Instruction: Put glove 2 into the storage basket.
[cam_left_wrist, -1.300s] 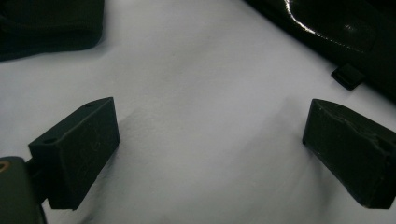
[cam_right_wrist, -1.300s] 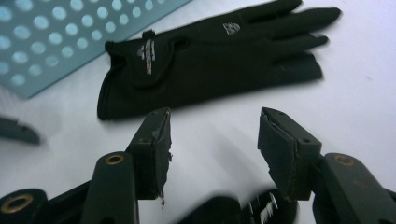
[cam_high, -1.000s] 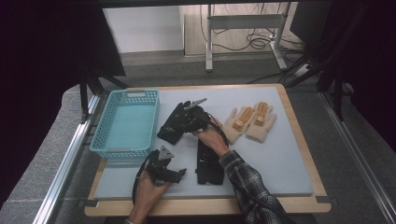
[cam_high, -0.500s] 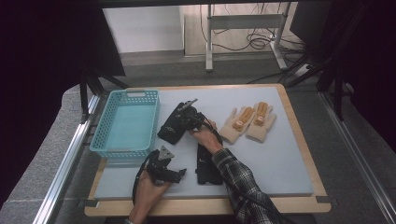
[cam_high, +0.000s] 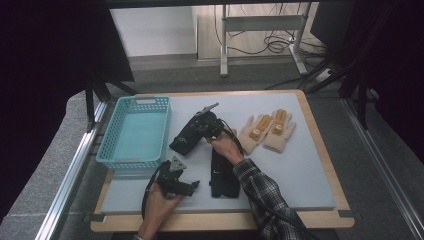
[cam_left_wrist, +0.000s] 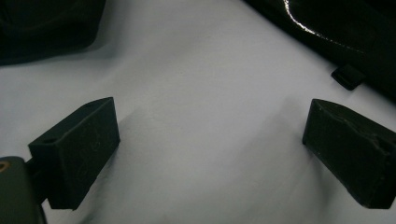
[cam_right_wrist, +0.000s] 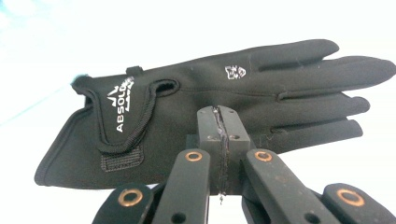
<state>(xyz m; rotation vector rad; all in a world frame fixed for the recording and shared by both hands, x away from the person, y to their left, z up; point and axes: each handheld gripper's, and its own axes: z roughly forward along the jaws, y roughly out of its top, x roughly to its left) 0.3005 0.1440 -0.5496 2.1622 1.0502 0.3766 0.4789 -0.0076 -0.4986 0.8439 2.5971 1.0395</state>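
Since a second ago the right gripper (cam_high: 206, 122) has shifted a little toward the blue basket (cam_high: 134, 132), along the black glove (cam_high: 186, 136) that lies beside the basket; the left gripper (cam_high: 176, 181) has stayed near the table's front edge.

In the right gripper view the 2 jaws are pressed together, pad against pad, at the near edge of that black glove (cam_right_wrist: 196, 100), which spreads just beyond and to both sides of the jaw tips, cuff to the left and fingers to the right. Whether any fabric is caught between them cannot be told.

In the left gripper view the 2 jaws stand spread wide with bare grey mat (cam_left_wrist: 205, 116) between them. A second black glove (cam_left_wrist: 345, 32) lies beyond the right jaw; in the high view this glove (cam_high: 223, 172) lies flat just beside the left gripper, under the right forearm.

2 tan gloves (cam_high: 267, 130) with orange marks lie side by side, well apart from both grippers.
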